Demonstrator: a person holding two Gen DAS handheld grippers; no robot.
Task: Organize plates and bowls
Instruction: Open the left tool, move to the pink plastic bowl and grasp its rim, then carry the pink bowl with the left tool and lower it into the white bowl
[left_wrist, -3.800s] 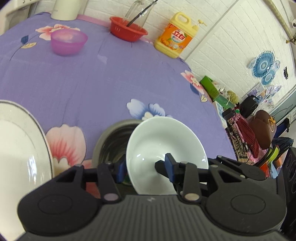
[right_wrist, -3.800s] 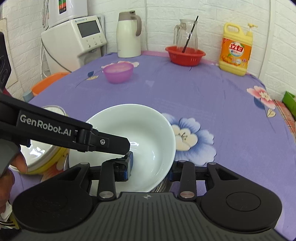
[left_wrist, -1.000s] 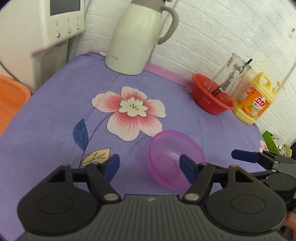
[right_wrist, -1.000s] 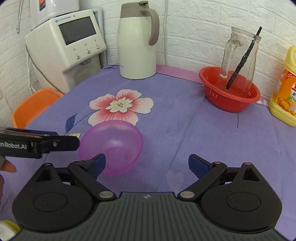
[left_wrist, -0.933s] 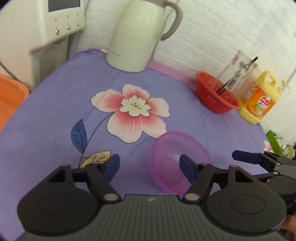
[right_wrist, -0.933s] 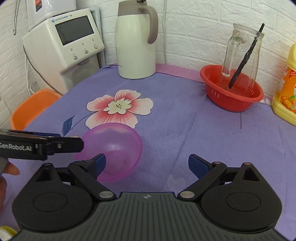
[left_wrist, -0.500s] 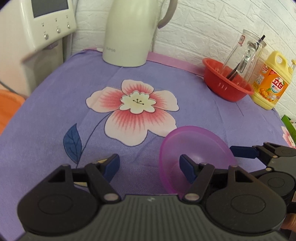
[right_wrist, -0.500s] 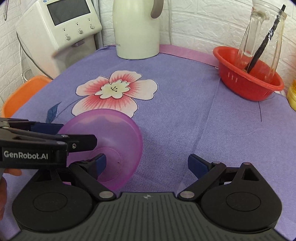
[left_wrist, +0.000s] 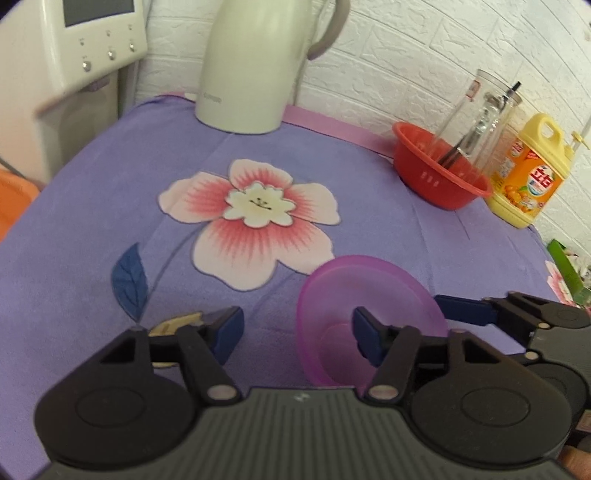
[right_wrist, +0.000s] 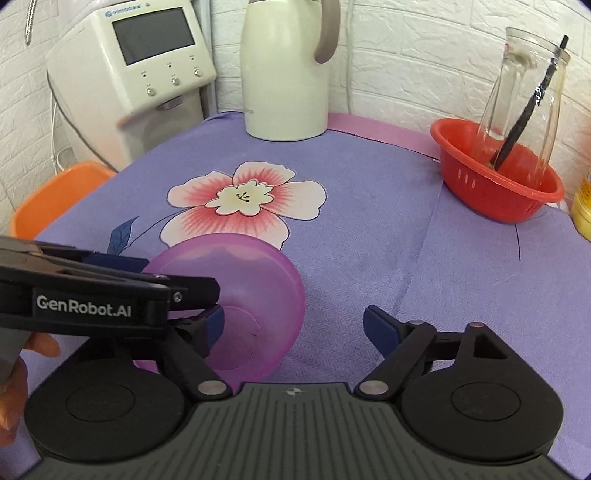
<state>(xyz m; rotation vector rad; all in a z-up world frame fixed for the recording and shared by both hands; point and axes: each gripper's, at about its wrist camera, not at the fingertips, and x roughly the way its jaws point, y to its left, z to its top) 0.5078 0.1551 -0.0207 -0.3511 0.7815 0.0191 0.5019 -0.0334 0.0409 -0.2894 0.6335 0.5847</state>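
A translucent purple bowl (left_wrist: 369, 291) (right_wrist: 258, 273) rests on the flowered purple cloth, tipped toward the cameras. My left gripper (left_wrist: 297, 330) straddles the bowl's left wall, right finger inside and left finger out on the cloth. Its jaws are closing but the pads do not press the wall. My right gripper (right_wrist: 295, 328) is open across the bowl's right wall, left finger inside and right finger outside. In the right wrist view the left gripper (right_wrist: 177, 277) reaches in from the left over the bowl. One right finger (left_wrist: 461, 308) shows behind the bowl's far rim.
A white kettle (right_wrist: 288, 70) stands at the back. A red basket (right_wrist: 495, 192) holding a glass jar sits at back right, beside a yellow detergent bottle (left_wrist: 528, 177). Off the table's left edge are a white dispenser (right_wrist: 133, 62) and an orange seat (right_wrist: 55, 199).
Both grippers have come down and closer around the purple bowl, each now with one finger inside it. The left jaws have narrowed. Earlier still they held a white bowl.
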